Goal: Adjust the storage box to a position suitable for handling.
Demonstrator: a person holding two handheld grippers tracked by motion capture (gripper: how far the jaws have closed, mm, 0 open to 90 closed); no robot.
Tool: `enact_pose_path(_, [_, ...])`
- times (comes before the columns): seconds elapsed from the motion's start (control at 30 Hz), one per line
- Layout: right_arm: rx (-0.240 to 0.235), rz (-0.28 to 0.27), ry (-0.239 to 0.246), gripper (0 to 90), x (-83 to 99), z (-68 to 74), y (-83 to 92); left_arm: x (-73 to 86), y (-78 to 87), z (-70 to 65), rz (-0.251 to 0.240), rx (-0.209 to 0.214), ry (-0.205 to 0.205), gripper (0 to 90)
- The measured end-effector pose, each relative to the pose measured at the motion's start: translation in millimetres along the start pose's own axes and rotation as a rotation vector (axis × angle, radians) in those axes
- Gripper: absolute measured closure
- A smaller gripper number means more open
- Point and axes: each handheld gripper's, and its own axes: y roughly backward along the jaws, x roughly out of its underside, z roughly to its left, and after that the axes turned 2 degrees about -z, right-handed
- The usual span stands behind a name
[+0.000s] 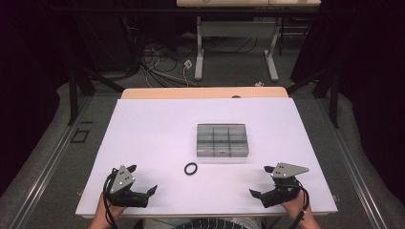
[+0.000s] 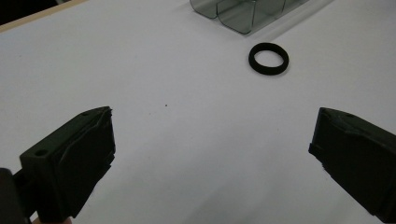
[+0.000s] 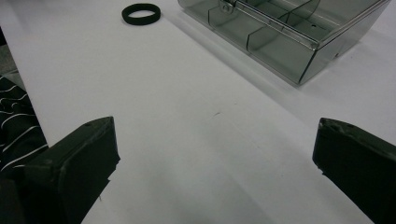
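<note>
A small black ring [image 1: 190, 168] lies flat on the white table [image 1: 157, 124], just in front of a clear grey compartment box [image 1: 222, 140] that sits near the table's middle. My left gripper [image 1: 142, 179] rests open near the front left edge, pointing toward the ring [image 2: 268, 58], nothing between its jaws. At the front right my right gripper [image 1: 261, 181] is open too, angled toward the middle; its view has the ring [image 3: 141, 14] far off at the top left and the box [image 3: 285, 32] at the top right. In both gripper views the jaws stand wide apart.
The box [image 2: 243, 11] is divided into several compartments and looks empty. A wooden strip [image 1: 205, 92] borders the table's far edge. Beyond it stand another table's legs [image 1: 198, 52] and loose cables [image 1: 162, 67] on the floor. A striped garment [image 3: 16, 126] shows by the near edge.
</note>
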Motion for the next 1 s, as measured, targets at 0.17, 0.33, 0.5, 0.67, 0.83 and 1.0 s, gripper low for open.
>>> enact_pose_path(0.17, [-0.004,-0.001,0.012,0.0,-0.3,-0.4,-0.9,0.1,0.1,-0.2,-0.001,0.003,0.003,0.0])
enact_pose_path(0.33, [-0.002,0.005,0.007,0.0,-0.2,0.0,-1.2,0.3,0.5,-0.1,-0.002,0.000,0.005,0.0])
enact_pose_path(0.5, [-0.002,0.002,0.000,0.0,-0.3,0.4,-3.3,0.0,0.1,-0.4,0.001,0.001,0.002,0.0])
enact_pose_path(0.67, [-0.006,0.032,0.017,0.0,-2.8,0.1,-7.0,0.3,0.4,-0.2,-0.003,-0.009,0.005,0.0])
enact_pose_path(0.83, [-0.005,0.032,0.001,0.0,-4.3,2.3,-10.8,0.3,-0.3,-1.5,-0.003,0.001,0.010,0.0])
enact_pose_path(1.0, [0.015,0.030,0.001,0.0,-11.1,-2.4,-16.3,0.4,-0.4,-1.4,-0.003,-0.001,0.011,0.0])
